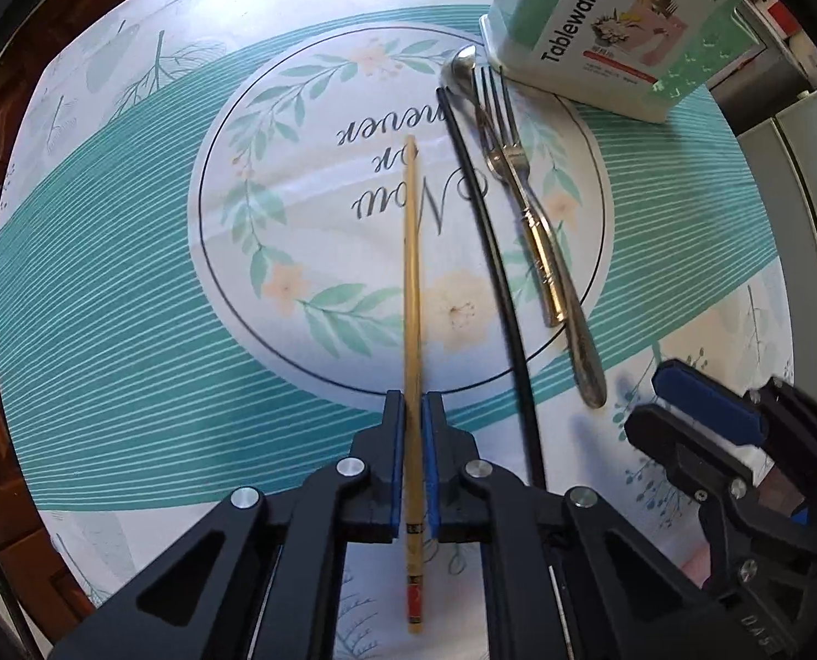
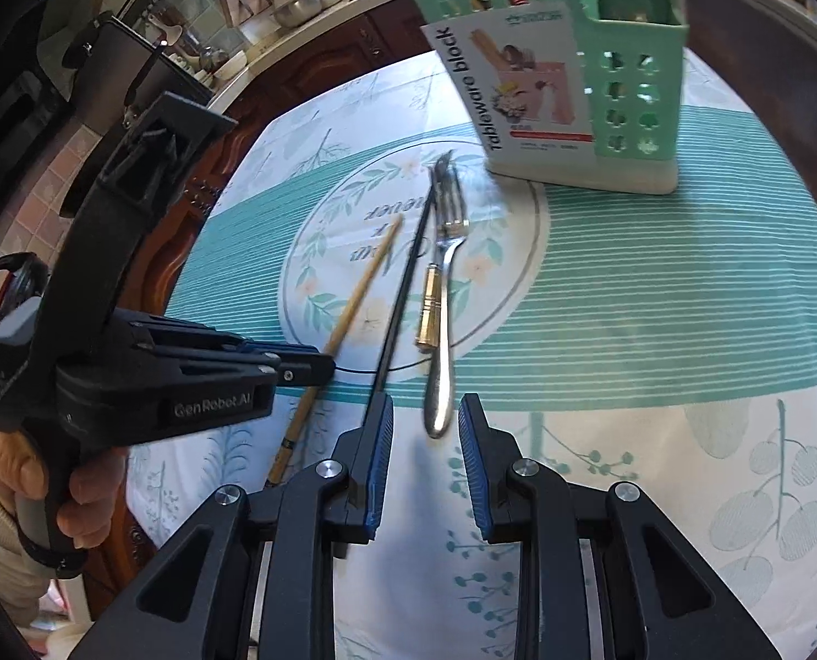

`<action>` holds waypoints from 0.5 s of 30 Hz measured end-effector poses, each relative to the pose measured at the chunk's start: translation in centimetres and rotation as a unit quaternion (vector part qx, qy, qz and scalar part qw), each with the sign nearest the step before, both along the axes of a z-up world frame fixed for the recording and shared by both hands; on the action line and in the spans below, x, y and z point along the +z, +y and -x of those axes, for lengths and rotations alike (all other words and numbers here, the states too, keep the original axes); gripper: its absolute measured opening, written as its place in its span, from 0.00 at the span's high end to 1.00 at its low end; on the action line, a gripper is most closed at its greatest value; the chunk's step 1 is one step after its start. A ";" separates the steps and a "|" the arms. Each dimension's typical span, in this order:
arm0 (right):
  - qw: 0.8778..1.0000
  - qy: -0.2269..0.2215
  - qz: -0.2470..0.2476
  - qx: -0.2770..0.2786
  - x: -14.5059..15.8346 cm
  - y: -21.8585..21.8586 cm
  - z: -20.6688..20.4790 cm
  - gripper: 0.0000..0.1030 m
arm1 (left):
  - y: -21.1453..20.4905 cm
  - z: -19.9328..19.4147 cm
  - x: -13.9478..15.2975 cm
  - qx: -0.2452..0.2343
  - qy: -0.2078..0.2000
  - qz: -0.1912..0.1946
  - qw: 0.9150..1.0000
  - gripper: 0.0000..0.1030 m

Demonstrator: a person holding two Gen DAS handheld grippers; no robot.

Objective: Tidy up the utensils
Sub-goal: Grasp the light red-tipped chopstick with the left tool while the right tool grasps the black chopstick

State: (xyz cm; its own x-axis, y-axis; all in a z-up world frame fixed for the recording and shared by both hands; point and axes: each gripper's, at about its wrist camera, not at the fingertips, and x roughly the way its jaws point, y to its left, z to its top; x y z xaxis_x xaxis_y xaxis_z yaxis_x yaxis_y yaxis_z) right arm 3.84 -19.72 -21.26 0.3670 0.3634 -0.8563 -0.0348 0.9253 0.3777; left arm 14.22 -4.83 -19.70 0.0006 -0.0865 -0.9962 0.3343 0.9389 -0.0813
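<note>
The left hand-held gripper [image 1: 412,467] has its blue pads pressed on a pale yellow bamboo chopstick [image 1: 411,286] that lies on the worktop [image 1: 133,330], gripped near the end that carries small dark print and a red band; the print is too small to read. From the right wrist view the same tool shows "GenRobot.AI" in grey letters on its black body, with a person's hand [image 2: 34,473] around its handle. The right hand-held gripper [image 2: 426,440] stands part open with nothing between its pads, hovering just above the handle end of a long silver metal spoon [image 2: 442,363]. Beside the spoon lie a thin black chopstick [image 1: 496,253], a silver fork [image 1: 504,126] and a short utensil with a gold handle [image 2: 429,308]; these overlap, so their heads are hard to tell apart. All rest on a white and teal printed tablecloth [image 2: 656,286] whose round floral wreath holds script seen upside down, only partly readable as "Now" and "forever". Farther back stands a mint green perforated plastic utensil holder [image 2: 628,88] on a cream base, its card label reading "Tableware block". Something rounded and green sits in its rear compartment, and a few utensil tips show at the front slots, but what they are cannot be made out
</note>
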 end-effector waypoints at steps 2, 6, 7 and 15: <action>1.000 0.012 -0.008 0.005 -0.1 0.6 -0.9 0.75 | 0.9 0.2 -0.2 -0.002 0.001 -0.006 1.000 0.96; 0.998 0.050 -0.022 0.012 -0.5 2.0 -3.2 0.77 | 3.2 -0.1 -0.2 0.009 0.006 -0.017 1.000 0.96; 0.998 0.057 -0.021 0.014 -0.5 2.4 -3.8 0.77 | 3.8 -0.2 -0.2 0.013 0.008 -0.017 1.000 0.96; 0.990 0.130 0.044 0.000 -1.4 4.9 -10.2 0.77 | 7.3 -0.7 -0.3 0.021 0.019 -0.012 1.000 0.96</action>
State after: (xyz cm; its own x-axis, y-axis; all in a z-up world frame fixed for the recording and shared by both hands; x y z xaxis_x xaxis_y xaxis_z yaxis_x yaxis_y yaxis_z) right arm 14.03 -14.80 -22.69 0.1292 0.2822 -0.9506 0.0533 0.9553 0.2908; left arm 14.93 2.44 -19.96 -0.0338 -0.0631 -0.9974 0.2921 0.9538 -0.0703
